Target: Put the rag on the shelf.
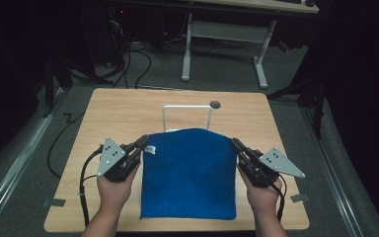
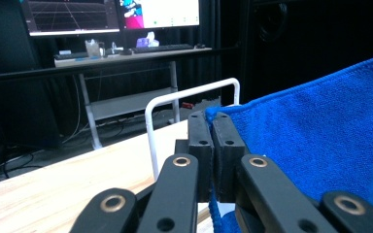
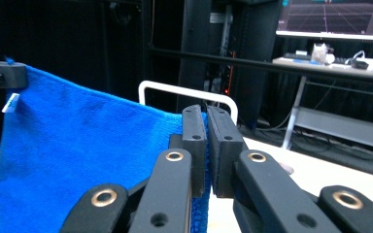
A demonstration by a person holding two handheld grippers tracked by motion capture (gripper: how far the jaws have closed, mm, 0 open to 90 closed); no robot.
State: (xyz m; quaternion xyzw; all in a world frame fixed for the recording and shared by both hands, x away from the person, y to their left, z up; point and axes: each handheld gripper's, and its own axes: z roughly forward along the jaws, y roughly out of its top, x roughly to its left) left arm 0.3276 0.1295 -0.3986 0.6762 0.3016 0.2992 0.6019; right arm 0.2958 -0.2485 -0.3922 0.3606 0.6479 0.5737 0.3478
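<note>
My left gripper is clamped on the near left corner of the blue towel, and my right gripper is clamped on the opposite corner; in the left gripper view the cloth's edge is pinched between the pads, and likewise in the right gripper view. The towel is a deep, even blue with a fine looped pile, stretched fairly flat between the two grips, its top edge slightly bowed. A small white label hangs at the corner beside my left gripper. Its lower edge trails toward me over the wooden table; I cannot tell whether that edge rests on the wood or hangs just above it.

Just behind the towel stands a white wire rack, a bent hoop whose lower part the cloth covers. Beyond the rack is a small dark round spot on the table, too small to identify. Farther behind the rack, a white-legged desk is cut off at the top, and the rest is too dark to read.
</note>
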